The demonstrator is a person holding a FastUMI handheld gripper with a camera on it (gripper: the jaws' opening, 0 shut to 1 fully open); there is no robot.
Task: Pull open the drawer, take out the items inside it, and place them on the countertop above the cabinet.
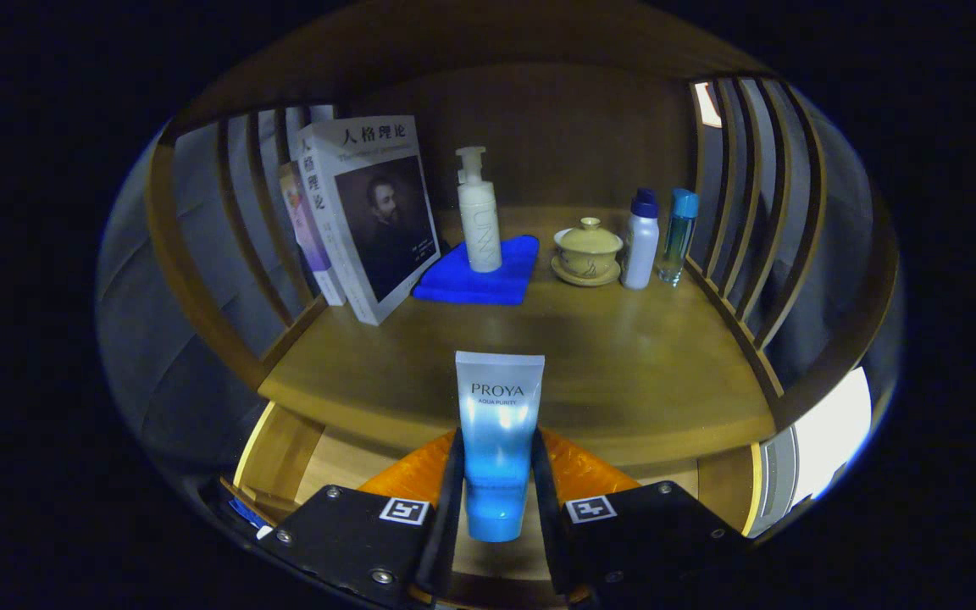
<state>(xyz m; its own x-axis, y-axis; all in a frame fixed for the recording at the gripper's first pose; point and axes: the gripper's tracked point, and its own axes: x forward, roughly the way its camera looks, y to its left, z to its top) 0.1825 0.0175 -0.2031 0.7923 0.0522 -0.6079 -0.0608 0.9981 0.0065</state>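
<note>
- Worktop [623, 356] lies just beyond the open drawer [285, 449], its front stretch bare; aim there.
- Books [365, 212], blue cloth [479, 275], pump bottle [479, 216] and lidded cup [588, 250] crowd the back; stay short of them.
- Orange item [577, 474] waits in the drawer.
- Tube [496, 440] is clenched upright in the gripper [495, 496], above the drawer; lower it before releasing.

I see the tube [497, 440] at the lower centre of the frame — a pale blue squeeze tube, white near its flat crimped end and deeper blue toward the cap. It stands upright, cap down, pinched from both sides by the gripper [496, 500]. Behind and below it the drawer [280, 453] is pulled open — light wood, with an orange packet [577, 474] lying inside. The wooden countertop [623, 364] spreads across mid-frame above the drawer.
</note>
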